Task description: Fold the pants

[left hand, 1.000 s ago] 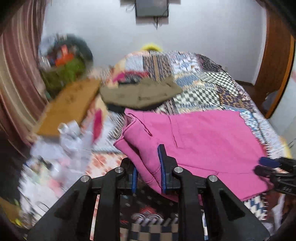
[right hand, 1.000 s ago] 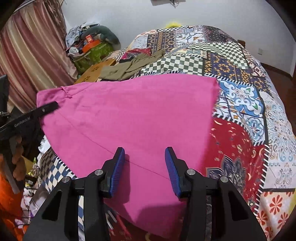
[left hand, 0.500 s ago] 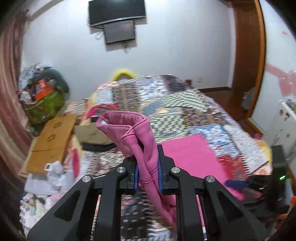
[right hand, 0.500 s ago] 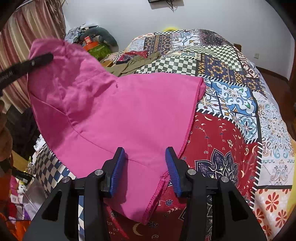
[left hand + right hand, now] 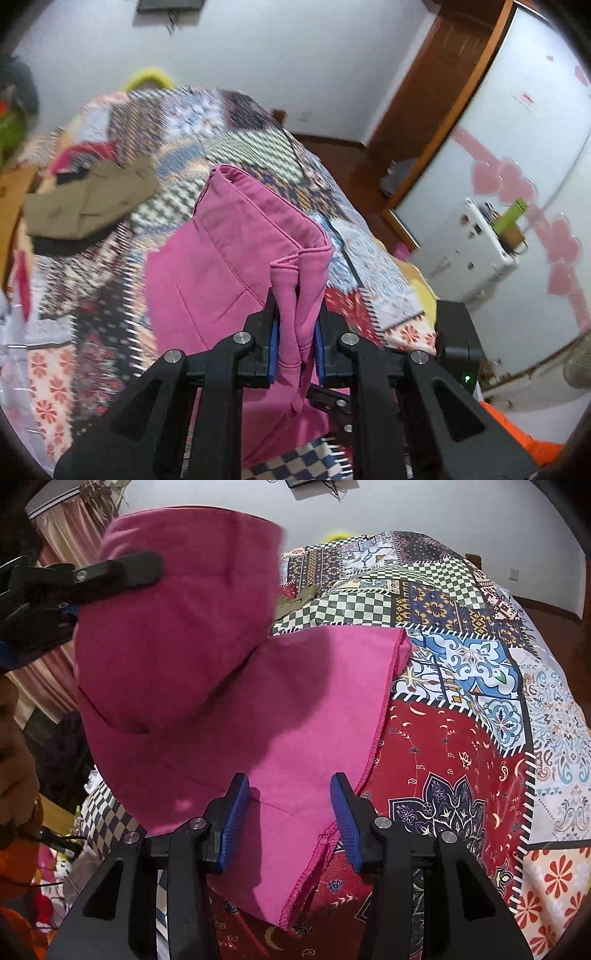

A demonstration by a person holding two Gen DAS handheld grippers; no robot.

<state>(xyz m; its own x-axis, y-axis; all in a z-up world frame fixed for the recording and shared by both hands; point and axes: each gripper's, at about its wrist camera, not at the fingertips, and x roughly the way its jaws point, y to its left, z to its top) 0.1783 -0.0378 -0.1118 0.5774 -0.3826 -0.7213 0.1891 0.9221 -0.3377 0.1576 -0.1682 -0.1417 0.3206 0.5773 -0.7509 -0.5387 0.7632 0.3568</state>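
A bed covered by a patchwork quilt [image 5: 461, 738] of checked, floral and tiled panels carries everything. Bright pink cotton pants [image 5: 314, 716] lie partly on its near side, the hem end flat on the quilt. A crumpled olive-brown garment [image 5: 88, 199] lies near the far left edge.

No text, label, brand or number can be read in either view. A small red-printed sticker [image 5: 529, 100] sits on the white door panel [image 5: 517, 155], too blurred to make out.
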